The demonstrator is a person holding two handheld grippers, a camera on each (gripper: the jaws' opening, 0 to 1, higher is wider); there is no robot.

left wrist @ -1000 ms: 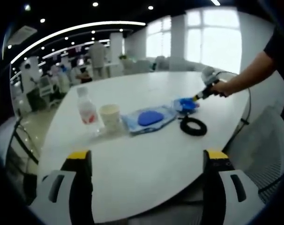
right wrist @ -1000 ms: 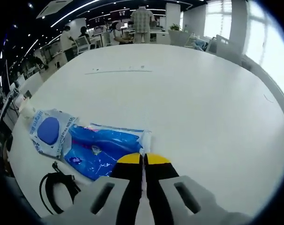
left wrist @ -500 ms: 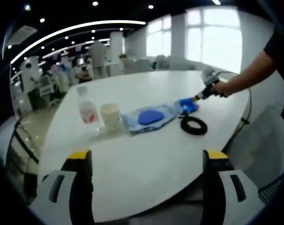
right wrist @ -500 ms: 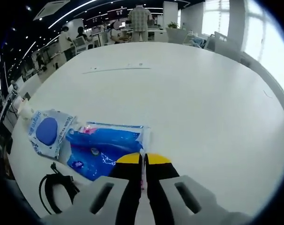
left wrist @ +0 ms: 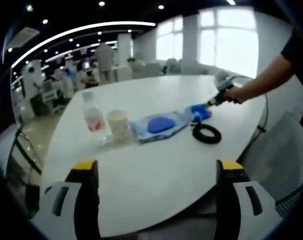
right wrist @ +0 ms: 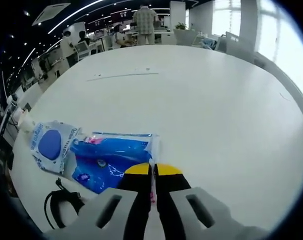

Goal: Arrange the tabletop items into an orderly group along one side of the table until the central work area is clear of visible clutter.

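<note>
On the white table (left wrist: 151,170) stand a small water bottle (left wrist: 93,116) and a paper cup (left wrist: 117,123), side by side. A clear pouch with a blue disc (left wrist: 159,125) (right wrist: 50,144) lies to their right. Beyond it is a blue plastic packet (left wrist: 199,112) (right wrist: 111,159), and my right gripper (right wrist: 152,169) is shut on its edge. That same right gripper (left wrist: 217,96) enters the left gripper view from the right, held by a person's hand. A coiled black cable (left wrist: 206,134) (right wrist: 61,202) lies beside the packet. My left gripper (left wrist: 154,167) stands open over the near table edge, holding nothing.
The far half of the table (right wrist: 201,90) is bare white surface. A grey chair (left wrist: 281,155) stands at the table's right edge. People (right wrist: 144,20), desks and chairs fill the office behind.
The blue packet has been drawn a little along the table in my right gripper's hold, and the right gripper view has shifted slightly. The left gripper view is unchanged.
</note>
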